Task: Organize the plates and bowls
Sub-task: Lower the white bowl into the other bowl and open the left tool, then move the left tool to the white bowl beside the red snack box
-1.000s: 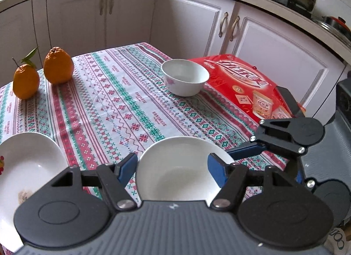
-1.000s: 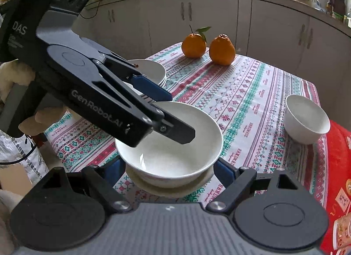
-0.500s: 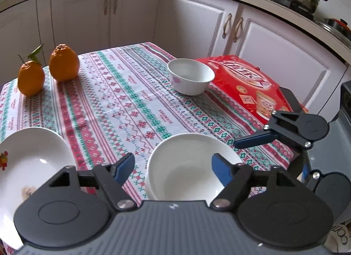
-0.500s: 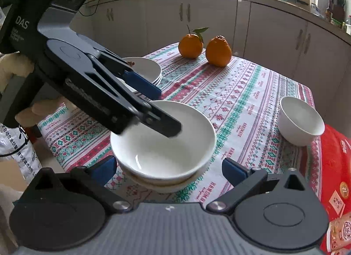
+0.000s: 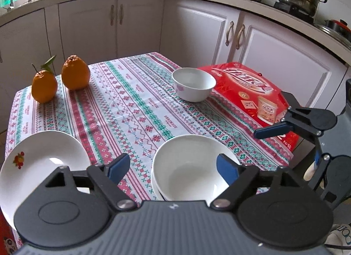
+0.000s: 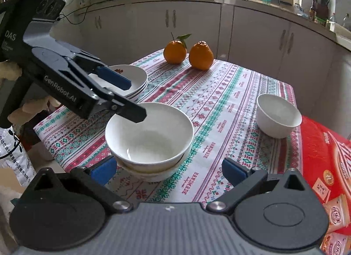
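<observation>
White nested bowls (image 6: pixel 149 136) sit near the surface's (image 5: pixel 136 110) front edge. Left tool (image 5: pixel 173 168) jaws are opening, bowl rim between them, pads off it. Right tool (image 6: pixel 169 170) is fully spread, clear of the stack. Open cloth runs between the stack and the small bowl (image 5: pixel 194 83) beside the red package (image 5: pixel 248 92) at the right edge. Oranges (image 5: pixel 75 76) at the far edge. Right view alone shows the plates (image 6: pixel 131 79) are stacked; left view shows one plate top (image 5: pixel 41 162) overhanging the front-left edge.
</observation>
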The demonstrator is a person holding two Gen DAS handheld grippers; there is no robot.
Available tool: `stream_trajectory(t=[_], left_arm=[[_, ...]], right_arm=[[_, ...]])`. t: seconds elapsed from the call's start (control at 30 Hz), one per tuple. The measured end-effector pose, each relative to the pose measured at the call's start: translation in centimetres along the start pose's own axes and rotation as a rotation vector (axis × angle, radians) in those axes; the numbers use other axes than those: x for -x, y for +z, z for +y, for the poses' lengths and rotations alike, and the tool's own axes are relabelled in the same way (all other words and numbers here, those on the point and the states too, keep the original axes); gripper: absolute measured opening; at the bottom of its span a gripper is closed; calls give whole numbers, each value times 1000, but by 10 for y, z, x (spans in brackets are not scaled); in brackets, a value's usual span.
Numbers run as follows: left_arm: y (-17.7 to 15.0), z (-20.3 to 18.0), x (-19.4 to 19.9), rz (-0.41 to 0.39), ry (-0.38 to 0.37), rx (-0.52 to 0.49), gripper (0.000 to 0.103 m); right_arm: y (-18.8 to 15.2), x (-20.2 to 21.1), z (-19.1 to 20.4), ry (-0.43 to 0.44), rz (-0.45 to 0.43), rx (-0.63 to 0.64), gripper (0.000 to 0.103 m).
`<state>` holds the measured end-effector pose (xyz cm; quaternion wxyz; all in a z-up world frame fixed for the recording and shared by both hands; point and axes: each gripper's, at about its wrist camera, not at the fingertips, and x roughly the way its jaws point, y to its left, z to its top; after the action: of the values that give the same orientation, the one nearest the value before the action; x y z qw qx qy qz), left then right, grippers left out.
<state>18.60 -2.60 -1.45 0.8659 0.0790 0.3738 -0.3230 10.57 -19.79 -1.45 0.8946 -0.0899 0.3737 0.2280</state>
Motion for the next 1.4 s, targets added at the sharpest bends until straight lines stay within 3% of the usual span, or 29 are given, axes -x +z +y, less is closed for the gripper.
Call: stream_trajectory(t=[0.77,1.4], left_arm=[[10,-27,8,-31,-27,-101,86],[50,-48,-9,-85,-32,-179,87]], right_arm=[[-11,51,-1,-183,-55,0,103],[-3,55,-41,-219,-119,-57,103]])
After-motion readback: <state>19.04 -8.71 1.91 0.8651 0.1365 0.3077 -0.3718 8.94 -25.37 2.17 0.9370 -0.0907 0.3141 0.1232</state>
